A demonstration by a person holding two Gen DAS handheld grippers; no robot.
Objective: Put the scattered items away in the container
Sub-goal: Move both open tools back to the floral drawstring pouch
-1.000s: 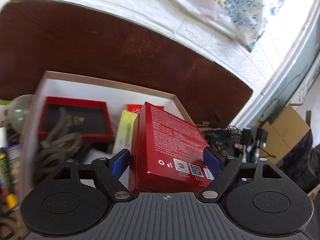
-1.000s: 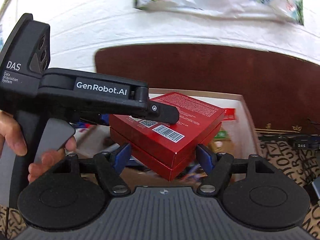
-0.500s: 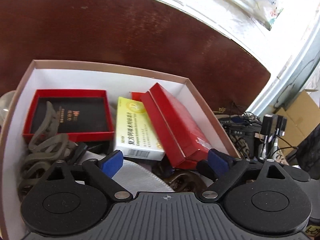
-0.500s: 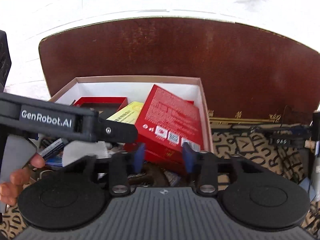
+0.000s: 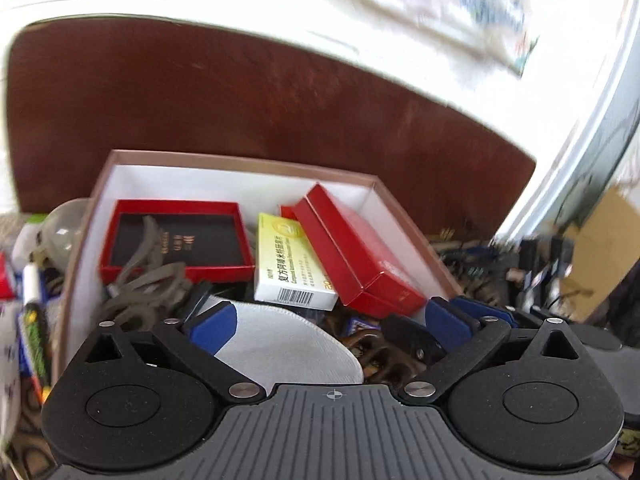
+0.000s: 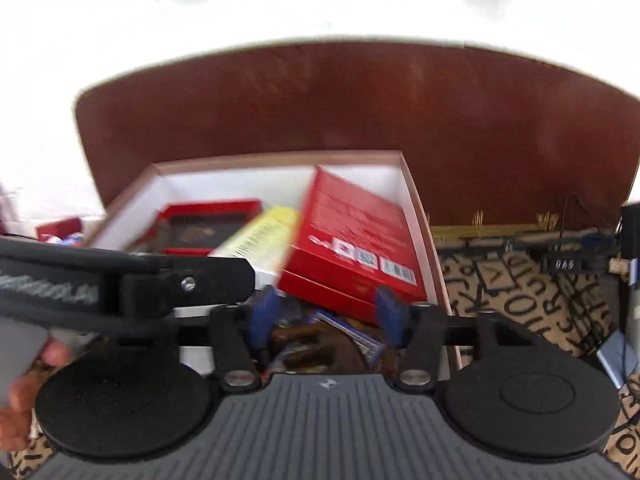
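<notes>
The open cardboard container (image 5: 240,160) (image 6: 280,157) holds a red box (image 5: 360,248) (image 6: 356,232) that leans tilted against its right wall. Beside it lie a yellow-and-white medicine box (image 5: 288,264) (image 6: 264,236), a red tray with a black inside (image 5: 176,240), grey rubbery straps (image 5: 148,284) and a white fabric piece (image 5: 280,344). My left gripper (image 5: 330,320) hovers over the container's near end with its jaws opening wide and nothing pressed between them. My right gripper (image 6: 327,312) sits just short of the red box, jaws opening, free of it.
A light bulb (image 5: 60,228) and a marker pen (image 5: 34,320) lie left of the container. A dark wooden board (image 5: 240,100) stands behind it. On the right are a letter-patterned cloth (image 6: 520,292), black devices with cables (image 6: 560,264) and a cardboard carton (image 5: 600,248). A hand (image 6: 16,404) holds the left gripper's handle.
A second ago the red box hung between both grippers' jaws above the container. It now lies tilted inside on the right, and both grippers have let go and drawn back.
</notes>
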